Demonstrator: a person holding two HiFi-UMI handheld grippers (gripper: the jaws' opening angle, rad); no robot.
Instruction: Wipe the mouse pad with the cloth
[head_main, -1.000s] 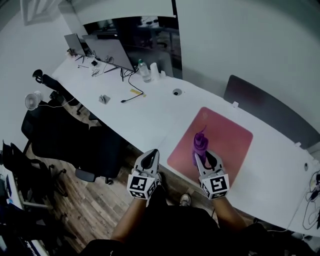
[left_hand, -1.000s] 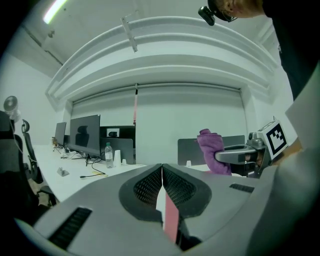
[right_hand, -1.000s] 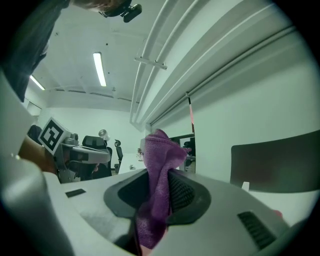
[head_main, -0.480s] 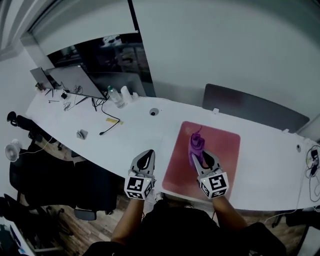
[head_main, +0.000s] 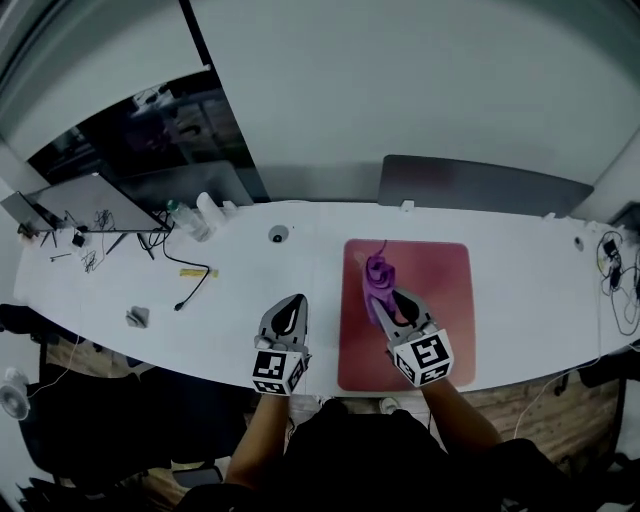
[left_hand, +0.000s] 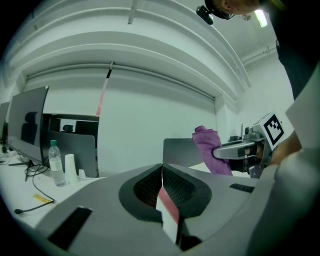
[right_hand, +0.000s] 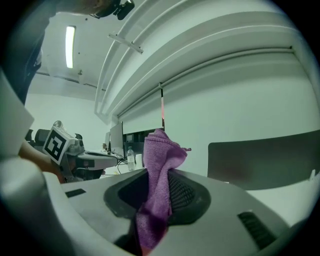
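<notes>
On the white surface (head_main: 230, 300), right of centre, a red mouse pad (head_main: 435, 290) lies flat, its near edge close to the front edge of the surface. Right gripper (head_main: 392, 303) is held over the left part of the pad, clamped on a purple cloth (head_main: 378, 275). Cloth bunches up and juts past the jaw tips toward the pad's far end; whether it touches the pad, cannot tell from the head view. Right gripper view: cloth (right_hand: 160, 170) pinched between the two jaws, a folded peak standing above them, a tail hanging below.

Left gripper (head_main: 293, 302) hovers over bare surface just left of the pad, near the front edge, apart from the pad and cloth. Left gripper view: jaws pressed together, nothing between them. The same view shows the right gripper (left_hand: 240, 150) off to the side with the cloth (left_hand: 210, 150) sticking up from it.

Far left of the surface: a monitor (head_main: 75, 198), a clear bottle (head_main: 181, 218) and a white cup (head_main: 207, 209) beside it, a dark cable (head_main: 190, 285) trailing toward the front. A round grommet (head_main: 278, 235) sits between bottle and pad. A dark panel (head_main: 480, 185) stands behind the surface, beyond the pad. More cables (head_main: 615, 285) at the far right end.
</notes>
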